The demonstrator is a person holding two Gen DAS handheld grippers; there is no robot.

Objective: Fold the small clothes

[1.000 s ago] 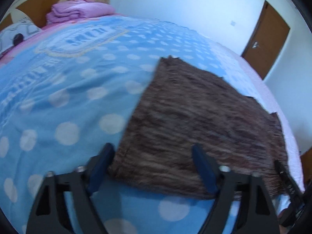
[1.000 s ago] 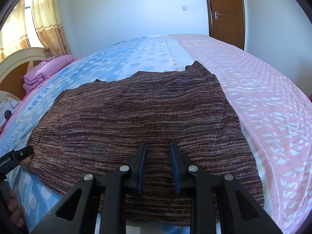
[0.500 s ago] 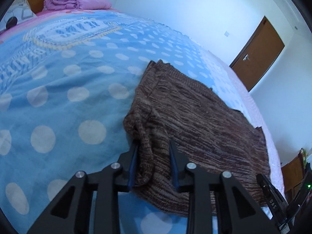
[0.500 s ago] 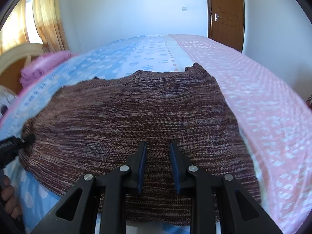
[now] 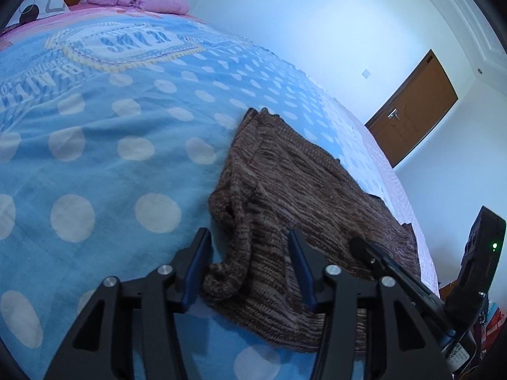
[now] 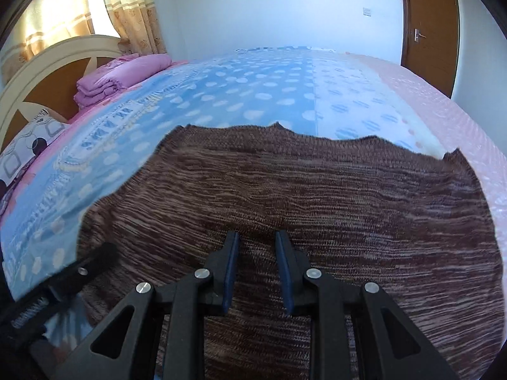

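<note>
A brown knitted sweater (image 5: pixel 301 183) lies spread on the bed, and its near left corner is bunched into a heap. My left gripper (image 5: pixel 247 232) straddles that bunched corner. Its jaws are opening and the pads stand clear of the knit on both sides. My right gripper (image 6: pixel 256 233) hovers over the sweater (image 6: pixel 317 190) near its front edge, its jaws a narrow gap apart with nothing pinched between them. A finger of the right gripper (image 5: pixel 380 259) shows in the left wrist view, over the sweater's near edge. The left gripper's finger (image 6: pixel 85 266) shows at the sweater's left corner in the right wrist view.
The bed carries a blue polka-dot cover (image 5: pixel 111 158) and, further right, a pink sheet (image 6: pixel 459 126). A folded purple blanket (image 6: pixel 117 76) and a pillow (image 6: pixel 28 145) sit by the headboard (image 6: pixel 47 79). A brown door (image 6: pixel 427 25) is beyond the bed.
The left gripper shut on the sweater's corner and bunched it, then its jaws spread again. The right gripper has slid to the left over the sweater with its gap unchanged.
</note>
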